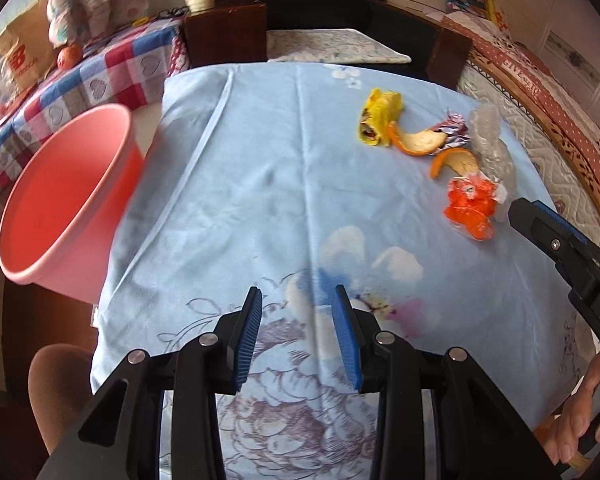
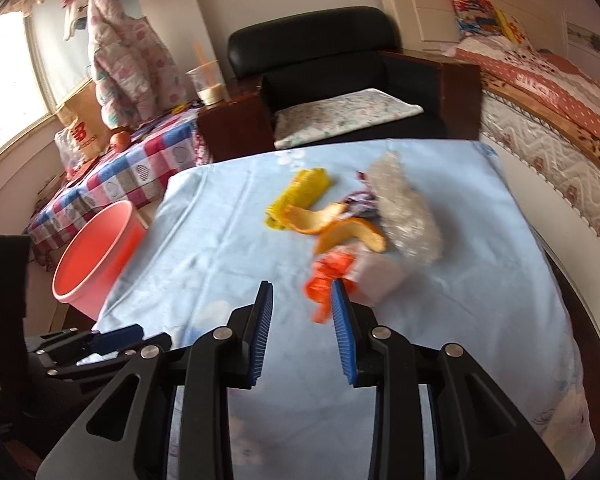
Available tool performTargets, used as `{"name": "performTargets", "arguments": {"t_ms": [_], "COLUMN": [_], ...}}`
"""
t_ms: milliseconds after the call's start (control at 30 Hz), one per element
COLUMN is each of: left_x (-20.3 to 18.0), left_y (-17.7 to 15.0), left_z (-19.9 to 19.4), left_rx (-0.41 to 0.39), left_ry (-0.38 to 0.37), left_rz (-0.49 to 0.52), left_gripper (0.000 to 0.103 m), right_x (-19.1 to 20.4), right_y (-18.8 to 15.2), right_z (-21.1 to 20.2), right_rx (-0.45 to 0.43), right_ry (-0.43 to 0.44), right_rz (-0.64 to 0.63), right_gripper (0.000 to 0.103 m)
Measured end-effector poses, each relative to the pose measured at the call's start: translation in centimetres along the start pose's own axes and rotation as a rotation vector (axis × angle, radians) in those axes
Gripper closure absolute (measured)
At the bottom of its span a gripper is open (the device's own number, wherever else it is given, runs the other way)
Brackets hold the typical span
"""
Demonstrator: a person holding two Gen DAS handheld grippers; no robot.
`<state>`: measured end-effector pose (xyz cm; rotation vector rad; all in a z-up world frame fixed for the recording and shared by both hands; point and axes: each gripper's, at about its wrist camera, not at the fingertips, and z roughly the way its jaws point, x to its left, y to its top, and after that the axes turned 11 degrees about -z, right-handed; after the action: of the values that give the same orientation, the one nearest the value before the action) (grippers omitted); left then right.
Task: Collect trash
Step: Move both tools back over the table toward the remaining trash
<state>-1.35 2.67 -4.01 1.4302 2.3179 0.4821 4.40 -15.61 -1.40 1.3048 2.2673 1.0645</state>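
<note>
the right tool [image 2: 302, 294] hangs over the table [image 2: 204, 240] with jaws parted and nothing between them; an orange wrapper [image 2: 328, 276] lies just past its right fingertip, toward 1 o'clock. beyond it lie orange peels [image 2: 340, 224], a yellow wrapper [image 2: 300, 196] and clear crumpled plastic [image 2: 408, 216]. the left tool [image 1: 297, 300] is released too, the trash well off at 1 o'clock, the pink bin [image 1: 64, 196] at 10 o'clock.

We see a table under a pale blue floral cloth [image 1: 260, 184], on it together — yellow wrapper [image 1: 378, 116], two orange peels [image 1: 420, 142], foil wrapper [image 1: 454, 128], bubble wrap [image 1: 492, 140], orange packet [image 1: 470, 208].
</note>
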Motion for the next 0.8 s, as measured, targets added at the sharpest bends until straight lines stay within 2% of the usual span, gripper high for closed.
{"name": "performTargets", "arguments": {"t_ms": [200,367,600,800], "left_x": [-2.3,-4.5,-5.9,-6.2], "left_y": [-0.4,-0.8,-0.7,-0.5], "left_z": [0.3,0.9,0.9,0.6], "left_rx": [0.026,0.059,0.047,0.048], "left_ry": [-0.009,0.017,0.012,-0.044], "left_rz": [0.042,0.068,0.066,0.055], "left_gripper": [0.068,0.064,0.064,0.064], "right_x": [-2.7,-4.5,-6.9,-8.0], "right_y": [-0.8,-1.2,-1.7,-1.9], "right_z": [-0.3,-0.8,-1.4,-2.0], "right_rx": [0.013,0.023,0.040,0.060], "right_ry": [-0.017,-0.030,-0.048,-0.037], "right_rz": [0.029,0.039,0.054,0.050], "right_gripper": [0.072,0.072,0.072,0.072]}}
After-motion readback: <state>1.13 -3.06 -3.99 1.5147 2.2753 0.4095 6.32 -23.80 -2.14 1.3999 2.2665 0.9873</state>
